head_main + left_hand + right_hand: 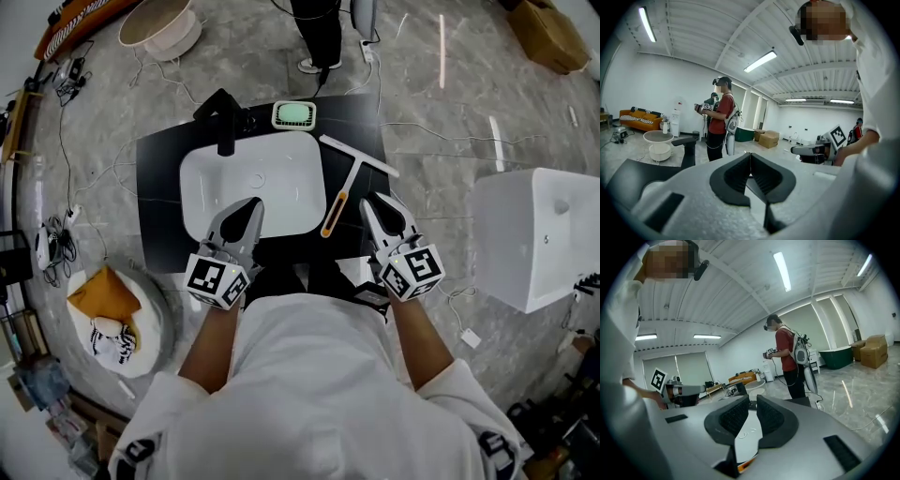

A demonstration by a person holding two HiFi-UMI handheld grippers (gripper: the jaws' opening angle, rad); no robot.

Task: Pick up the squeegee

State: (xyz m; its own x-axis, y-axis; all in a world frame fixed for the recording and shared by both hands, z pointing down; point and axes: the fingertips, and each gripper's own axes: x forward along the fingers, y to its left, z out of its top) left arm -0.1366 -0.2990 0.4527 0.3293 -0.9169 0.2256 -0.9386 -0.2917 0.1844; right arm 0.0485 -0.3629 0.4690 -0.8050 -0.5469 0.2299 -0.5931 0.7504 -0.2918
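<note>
Nearest us, both tools sit low over the counter's front edge. The left gripper has its jaws closed tip to tip w/ nothing between them. The right gripper is likewise closed and empty. Neither touches the squeegee yet.

Just ahead, between the two tools but closer to the right one, lies the squeegee. It's flat on the black countertop, just beside the right rim of the white basin. Its orange grip end points back toward us. The white blade lies crosswise at the far end, angled away to the right.

Handling, as we judge it:
- Prob. light plastic w/ a stiff, slim handle, so no real weight to fight.
- Smooth handle on a glossy top, so it could skid or spin if nudged from one side.
- The blade's edge is likely soft rubber, so it's a poor place to pinch.
- Best hold is across the handle near the orange end, w/ the right tool since it's nearer.
- The jaws need to open first, then straddle the handle and close square to it.
- The blade end is heavier, so it may dip once lifted.

Farther back are a black faucet and a green soap dish at the counter's rear.
</note>
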